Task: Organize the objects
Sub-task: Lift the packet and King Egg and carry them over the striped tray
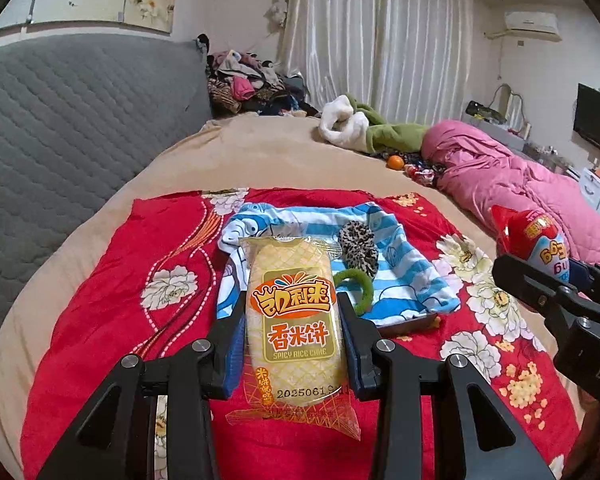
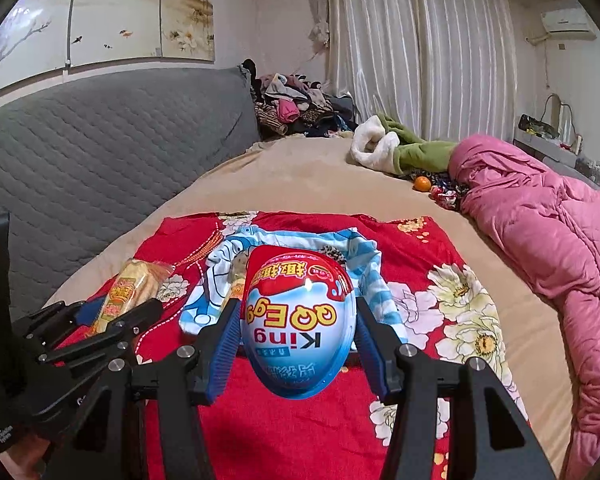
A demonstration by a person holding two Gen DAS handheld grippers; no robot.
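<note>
My left gripper (image 1: pixel 294 304) is shut on a yellow rice cake packet (image 1: pixel 294 320) and holds it above the red floral cloth (image 1: pixel 120 300). My right gripper (image 2: pixel 298 308) is shut on a red, white and blue toy egg (image 2: pixel 298 320). The egg also shows at the right of the left wrist view (image 1: pixel 540 240), and the packet at the left of the right wrist view (image 2: pixel 130 288). On the cloth lies a blue striped cartoon cloth (image 1: pixel 400 272) over a dark tray, with a leopard scrunchie (image 1: pixel 358 246) and a green hair tie (image 1: pixel 360 284) on it.
The red cloth lies on a tan bed (image 1: pixel 260 152). A grey quilted headboard (image 1: pixel 80 120) stands on the left. A pink quilt (image 1: pixel 520 176), a green and white garment (image 1: pixel 364 124), an orange (image 1: pixel 395 162) and small wrappers lie at the far right.
</note>
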